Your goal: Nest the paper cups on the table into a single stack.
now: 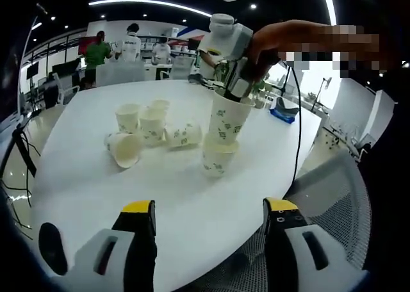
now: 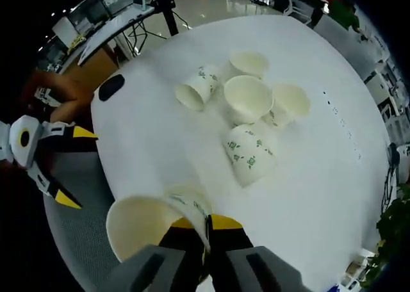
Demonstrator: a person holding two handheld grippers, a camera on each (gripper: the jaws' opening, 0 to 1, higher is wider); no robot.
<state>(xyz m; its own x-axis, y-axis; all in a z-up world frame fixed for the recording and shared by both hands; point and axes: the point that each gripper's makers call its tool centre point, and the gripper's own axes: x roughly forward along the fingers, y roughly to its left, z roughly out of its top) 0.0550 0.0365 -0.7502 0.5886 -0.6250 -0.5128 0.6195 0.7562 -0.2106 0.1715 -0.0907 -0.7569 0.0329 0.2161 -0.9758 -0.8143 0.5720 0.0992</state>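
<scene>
The right gripper pinched the rim of a paper cup over an upright cup, the left gripper hung spread and empty, and five loose cups remained unstacked on the table.

Held cup above another cup

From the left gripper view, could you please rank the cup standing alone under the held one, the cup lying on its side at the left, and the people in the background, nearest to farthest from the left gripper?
1. Lone upright cup, right of centre, below the cup held by the right gripper.
2. Tipped cup, left; close to the first in distance, hard to separate.
3. People, far beyond the table.
</scene>
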